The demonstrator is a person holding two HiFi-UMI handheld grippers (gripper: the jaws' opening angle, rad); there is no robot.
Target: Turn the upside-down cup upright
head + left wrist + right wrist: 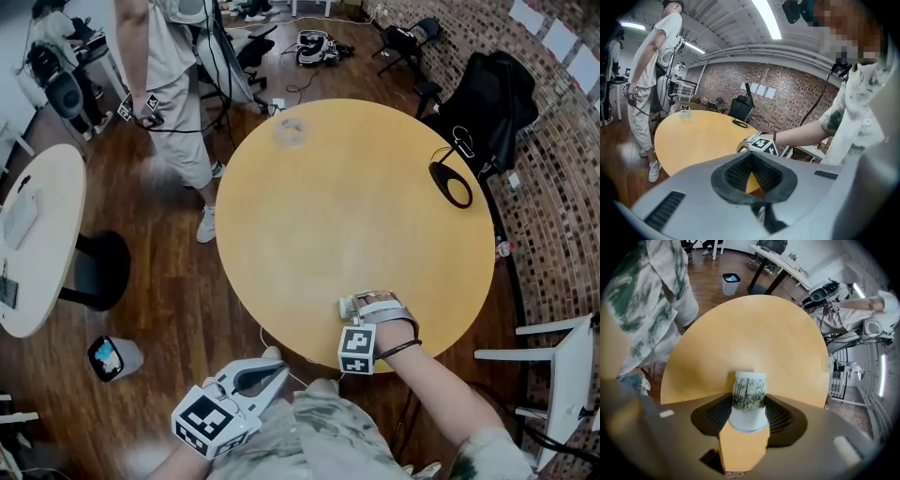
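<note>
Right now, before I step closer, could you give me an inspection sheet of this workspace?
Surface: round yellow table.
Job's things: paper cup with bamboo print, near the table's front edge, between the right claw's jaws.
Clutter: clear glass at the far edge; black loop at the right edge.
Grippers: right claw shut on the paper cup; left claw shut, empty, held off the table.
Cables: cables on the floor beyond the table.
Surroundings: standing person, brick wall, black chair, white table, bin.
</note>
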